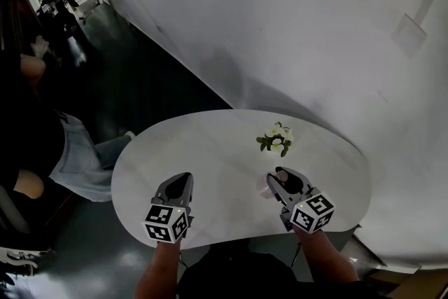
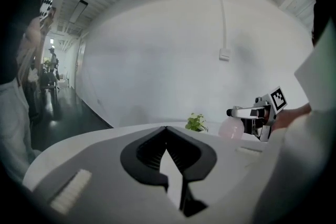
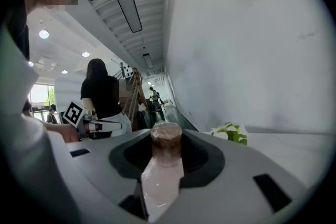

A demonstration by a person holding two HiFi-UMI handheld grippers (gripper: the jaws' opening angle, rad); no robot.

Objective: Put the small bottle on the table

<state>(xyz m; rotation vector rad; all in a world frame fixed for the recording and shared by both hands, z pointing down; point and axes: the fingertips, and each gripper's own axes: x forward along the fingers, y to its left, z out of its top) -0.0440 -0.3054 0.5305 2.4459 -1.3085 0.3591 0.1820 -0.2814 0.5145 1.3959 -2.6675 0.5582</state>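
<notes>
The small bottle (image 3: 161, 178) is pale pink with a brown cap and stands upright between my right gripper's jaws, which are shut on its body. In the head view my right gripper (image 1: 278, 177) holds the bottle (image 1: 264, 187) low over the near right part of the white rounded table (image 1: 210, 143). My left gripper (image 1: 180, 182) hovers over the near left part with its jaws shut and nothing between them. From the left gripper view the pink bottle (image 2: 231, 128) shows at the right, under the right gripper's fingers (image 2: 244, 112).
A small pot of white flowers with green leaves (image 1: 276, 138) stands on the table beyond the right gripper. A white wall (image 1: 294, 31) curves close behind the table. A seated person's legs (image 1: 84, 157) are at the left, over a dark floor.
</notes>
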